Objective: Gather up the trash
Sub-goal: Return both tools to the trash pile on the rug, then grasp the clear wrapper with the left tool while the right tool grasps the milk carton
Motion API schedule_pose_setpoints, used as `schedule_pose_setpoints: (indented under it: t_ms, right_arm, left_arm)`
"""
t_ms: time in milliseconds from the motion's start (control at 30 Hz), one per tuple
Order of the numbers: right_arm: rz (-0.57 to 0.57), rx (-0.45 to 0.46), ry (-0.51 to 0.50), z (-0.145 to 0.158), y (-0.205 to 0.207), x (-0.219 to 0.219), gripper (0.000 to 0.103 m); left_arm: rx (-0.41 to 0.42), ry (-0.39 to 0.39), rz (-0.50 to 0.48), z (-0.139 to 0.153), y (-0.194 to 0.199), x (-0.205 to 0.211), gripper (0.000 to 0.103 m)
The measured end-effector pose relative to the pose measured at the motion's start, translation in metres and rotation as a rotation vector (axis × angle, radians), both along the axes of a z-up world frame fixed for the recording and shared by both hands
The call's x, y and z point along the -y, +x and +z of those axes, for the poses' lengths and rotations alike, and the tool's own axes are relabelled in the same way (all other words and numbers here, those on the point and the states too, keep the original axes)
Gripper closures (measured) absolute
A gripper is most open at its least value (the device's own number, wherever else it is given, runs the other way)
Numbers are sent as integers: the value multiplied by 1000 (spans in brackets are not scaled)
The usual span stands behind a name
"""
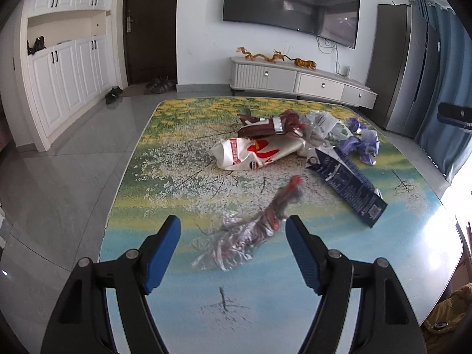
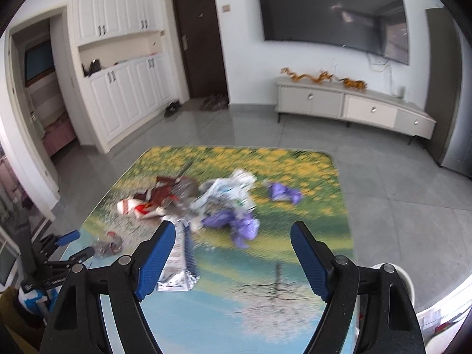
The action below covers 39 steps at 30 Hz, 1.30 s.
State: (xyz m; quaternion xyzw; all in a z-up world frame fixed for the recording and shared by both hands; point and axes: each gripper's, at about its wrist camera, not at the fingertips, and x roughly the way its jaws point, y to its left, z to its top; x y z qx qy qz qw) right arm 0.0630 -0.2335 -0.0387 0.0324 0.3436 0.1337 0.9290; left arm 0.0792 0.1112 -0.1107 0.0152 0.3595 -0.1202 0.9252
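Trash lies scattered on a table [image 1: 138, 171] with a printed landscape top. In the left wrist view my left gripper [image 1: 233, 224] stands open, and a crumpled clear wrapper with red print [image 1: 253, 230] lies on the table just beyond its fingertips, untouched. Further back are a white and red bag [image 1: 256, 152], a brown wrapper [image 1: 262, 126], a flattened dark blue carton [image 1: 348, 183] and purple crumpled scraps [image 1: 365, 144]. My right gripper [image 2: 233, 230] is open and empty above the table; purple scraps [image 2: 236, 221] lie beyond it, and the blue carton [image 2: 180, 265] is by its left finger.
The left gripper [image 2: 73, 244] shows at the table's left edge in the right wrist view. A white round container [image 2: 404, 280] stands off the table's right edge. Grey tiled floor surrounds the table, with a TV stand [image 1: 301, 81] and cupboards [image 1: 67, 79] along the walls.
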Motion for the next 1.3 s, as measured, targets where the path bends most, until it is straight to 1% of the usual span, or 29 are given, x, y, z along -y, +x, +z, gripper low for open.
schedule_pose_setpoints:
  t_ms: [33,133,233,333,400,533,567,633,767,833,967,1033,1067,1133,1167,1233,1267,1300]
  right_arm:
    - [13,-13,-3,-4,2,-6,20]
    - [54,-66,-6,-20,12,-23,19]
    - [91,-125,-9,-38,24,-39,19]
    - [119,-165,-14,-52,35,-52,19]
    - [135,-200,-12,-64,43,-61,19]
    - [163,-251,-20,-84,56,-75,19]
    - [169,-261,-24,-89,58,-79,19]
    - [182,-276,-31,-97,63,-86,19]
    - [193,-289,-46,-109,72,-98,19]
    - [195,-285,-53,-112,74,-101,19]
    - [199,-275,-91,-117,76,-108,19]
    - [200,-279,-95,-120,76,-109,23]
    - [199,-281,-98,-121,76,-109,25]
    - [197,-281,-103,-123,76,-109,29]
    - [197,-282,-102,-123,76,-108,30]
    - [196,-281,-100,-125,75,-108,37]
    - [196,-276,-104,-125,74,-108,38]
    - [197,-273,-105,-125,73,-108,40]
  left_arm:
    - [-5,-5,-4,-1,3,-1,31]
    - [-34,-25,-22,-7,11,-3,31]
    - [-83,-60,-48,-14,19,-4,31]
    - [-94,-90,-66,-15,22,-7,31]
    - [-121,-98,-79,-18,26,-6,32]
    - [-130,-83,-119,-20,25,1,32]
    - [-135,-75,-131,-21,25,4,36]
    - [-160,-63,-148,-25,27,9,47]
    - [-161,-55,-157,-26,28,12,51]
    - [-159,-50,-154,-26,27,12,56]
    - [-160,-62,-147,-26,28,10,63]
    - [-162,-66,-145,-26,29,9,71]
    - [-163,-67,-144,-26,29,9,73]
    - [-165,-68,-147,-26,29,9,80]
    - [-166,-69,-149,-26,29,10,82]
    - [-168,-72,-151,-26,29,10,85]
    - [-168,-72,-151,-26,28,10,86]
    - [-170,-72,-153,-26,28,10,90]
